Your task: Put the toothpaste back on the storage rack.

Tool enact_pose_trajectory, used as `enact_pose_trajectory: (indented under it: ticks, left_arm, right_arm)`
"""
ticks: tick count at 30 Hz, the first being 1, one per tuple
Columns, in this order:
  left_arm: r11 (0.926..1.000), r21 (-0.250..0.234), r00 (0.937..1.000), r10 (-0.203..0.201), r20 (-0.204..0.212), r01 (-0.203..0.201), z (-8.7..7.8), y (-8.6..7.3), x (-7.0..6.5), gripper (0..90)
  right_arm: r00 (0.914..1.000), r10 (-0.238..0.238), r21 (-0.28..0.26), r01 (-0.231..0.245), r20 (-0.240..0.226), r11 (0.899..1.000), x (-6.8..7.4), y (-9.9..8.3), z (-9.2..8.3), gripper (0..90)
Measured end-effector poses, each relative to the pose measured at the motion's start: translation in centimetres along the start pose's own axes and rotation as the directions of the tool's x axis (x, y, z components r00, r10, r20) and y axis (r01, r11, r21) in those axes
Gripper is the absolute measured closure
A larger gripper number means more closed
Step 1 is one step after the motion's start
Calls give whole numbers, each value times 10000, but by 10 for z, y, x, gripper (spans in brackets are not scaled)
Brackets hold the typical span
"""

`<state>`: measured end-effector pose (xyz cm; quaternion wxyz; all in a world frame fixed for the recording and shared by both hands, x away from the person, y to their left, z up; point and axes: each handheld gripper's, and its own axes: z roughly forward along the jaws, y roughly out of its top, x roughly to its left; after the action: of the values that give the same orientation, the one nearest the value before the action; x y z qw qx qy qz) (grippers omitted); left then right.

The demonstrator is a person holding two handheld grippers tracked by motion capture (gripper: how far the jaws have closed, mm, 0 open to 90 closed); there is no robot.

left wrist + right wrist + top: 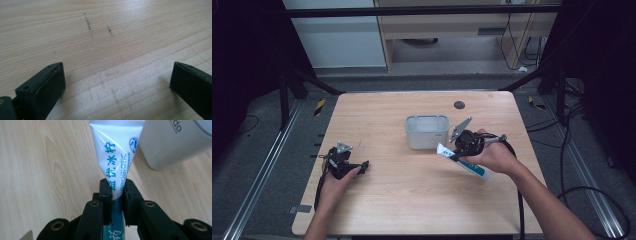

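The right hand-held gripper [458, 152] is pinching a white-and-teal tube [115, 157] across its middle, both jaws pressed against its sides, with the tube raised off the wooden counter [412, 185] just to the right of the white rectangular container [427, 131]. The tube's flat crimped end points toward the container and sits close beside its wall. The left hand-held gripper [362, 165] rests low over bare counter well to the left of the container, its 2 jaws spread wide with nothing between them.
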<state>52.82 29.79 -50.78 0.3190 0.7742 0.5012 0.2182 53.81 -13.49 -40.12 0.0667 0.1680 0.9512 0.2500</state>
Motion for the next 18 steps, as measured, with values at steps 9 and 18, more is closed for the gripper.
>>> enact_pose_trajectory:
  ticks: [9,18]
  left_arm:
    - [10000,2,10000,8,-2,-8,0,0,0,0]
    - [10000,3,10000,10,-4,-10,0,0,0,0]
  right_arm:
    - [9992,160,-1064,-120,368,9943,12,11,-12,793]
    - [9965,348,-1917,-195,766,9813,22,22,-17,793]
